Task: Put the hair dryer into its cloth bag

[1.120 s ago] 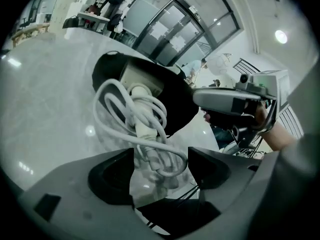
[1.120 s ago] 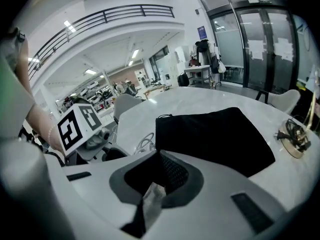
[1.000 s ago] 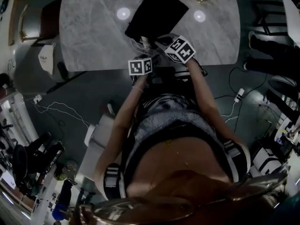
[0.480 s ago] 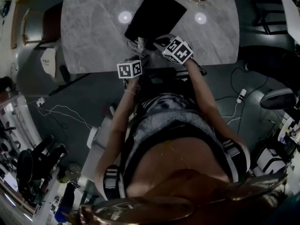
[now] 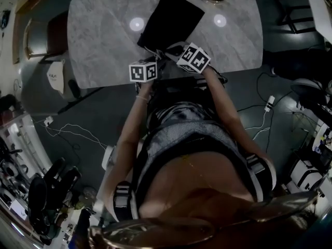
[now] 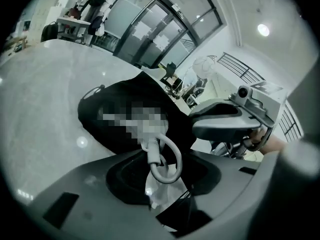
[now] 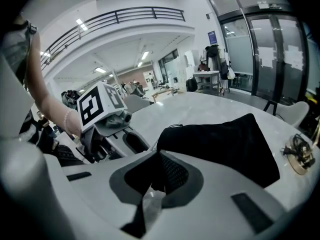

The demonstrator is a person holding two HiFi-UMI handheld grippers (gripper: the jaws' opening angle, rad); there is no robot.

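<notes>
The head view is dim and underexposed: two round glare spots sit on the pale grey marble tabletop (image 5: 104, 40), and the flat black cloth bag (image 5: 168, 19) shows no detail. That view's bottom edge is a brown out-of-focus smear, and its rim bows. Both gripper views are bright (ceiling lamps and glazed walls light them), fisheye-curved with black corners. The looped white power cord (image 6: 152, 151) is sharp, the nearest foreground soft.
</notes>
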